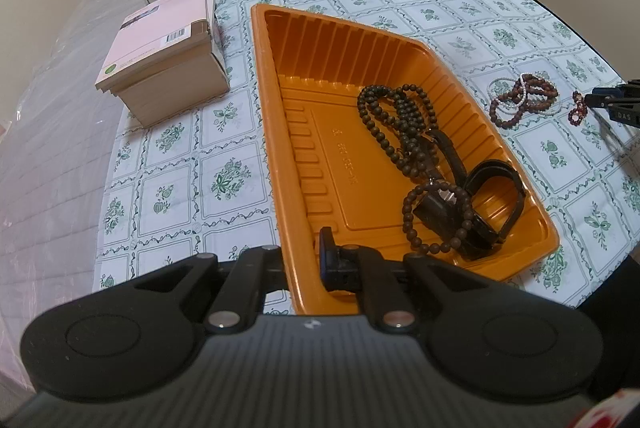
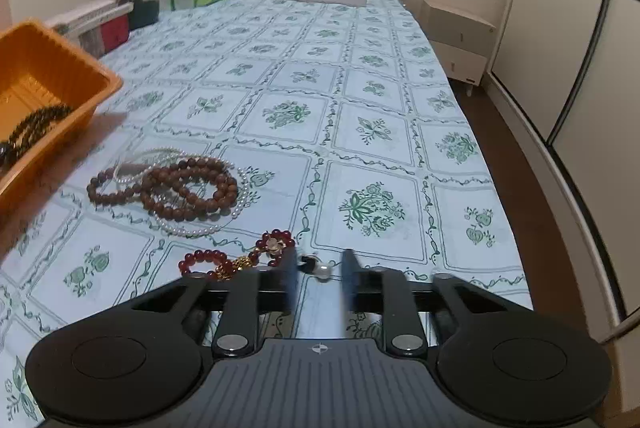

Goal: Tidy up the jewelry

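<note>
At lower centre, the right gripper (image 2: 320, 274) stands partly open around one small pearl piece (image 2: 322, 271) (contact unclear). The left gripper (image 1: 305, 264) is clamped on one orange tray's (image 1: 280, 155) near rim. Beyond lie one red bracelet (image 2: 240, 256), then one brown-and-pearl bead heap (image 2: 180, 187).

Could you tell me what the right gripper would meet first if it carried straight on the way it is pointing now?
Most likely the small pearl piece lying between the right gripper fingers on the tablecloth, beside the red bead bracelet. Depth is hard to judge here.
</note>
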A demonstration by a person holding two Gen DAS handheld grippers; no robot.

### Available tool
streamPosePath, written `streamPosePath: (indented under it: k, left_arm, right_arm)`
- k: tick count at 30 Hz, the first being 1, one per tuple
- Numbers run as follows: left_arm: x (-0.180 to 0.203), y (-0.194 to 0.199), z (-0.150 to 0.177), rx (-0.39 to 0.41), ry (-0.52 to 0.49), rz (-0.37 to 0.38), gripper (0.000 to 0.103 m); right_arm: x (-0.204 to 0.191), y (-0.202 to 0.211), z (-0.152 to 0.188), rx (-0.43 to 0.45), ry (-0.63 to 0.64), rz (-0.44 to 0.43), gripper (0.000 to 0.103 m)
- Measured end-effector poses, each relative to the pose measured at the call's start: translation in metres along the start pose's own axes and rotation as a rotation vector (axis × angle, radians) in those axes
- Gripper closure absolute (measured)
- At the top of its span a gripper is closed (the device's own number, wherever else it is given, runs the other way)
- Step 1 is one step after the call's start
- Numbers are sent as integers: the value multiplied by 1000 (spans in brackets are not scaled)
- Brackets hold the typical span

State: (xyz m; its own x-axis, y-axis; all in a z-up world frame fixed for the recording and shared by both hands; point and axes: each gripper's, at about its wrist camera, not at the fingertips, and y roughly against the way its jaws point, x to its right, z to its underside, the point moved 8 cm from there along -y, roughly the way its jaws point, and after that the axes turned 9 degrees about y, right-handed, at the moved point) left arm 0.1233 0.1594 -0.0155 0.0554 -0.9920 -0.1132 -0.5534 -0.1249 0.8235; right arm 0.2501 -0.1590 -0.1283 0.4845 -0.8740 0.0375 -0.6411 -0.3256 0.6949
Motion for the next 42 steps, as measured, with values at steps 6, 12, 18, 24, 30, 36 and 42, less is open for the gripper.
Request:
streamPosePath:
  k: [6, 12, 18, 24, 30, 36, 42]
  left_arm:
    - [-1, 0, 0, 1, -2, 0, 96]
    - [-2, 1, 0, 3, -4, -1, 96]
    - [-1, 0, 0, 2, -5, -1, 96]
    - [-1, 1, 1, 2, -6, -1, 96]
    - [-1, 1, 1, 2, -5, 0, 95]
    - [-1, 1, 1, 2, -5, 0, 95]
    - [-1, 1, 1, 2, -5, 0, 95]
  right_arm:
    - [-6, 11, -1, 13, 8, 38, 86]
    - [-25, 38, -19, 86, 58, 36, 86]
    - [-67, 63, -57, 185, 97, -57, 86]
    - [-135, 81, -98, 278, 154, -201, 86]
    - [-197, 84, -120, 313, 208, -336, 86]
    - [-232, 77, -124, 305, 247, -402, 86]
    - [-242, 72, -118, 287, 258, -423, 86]
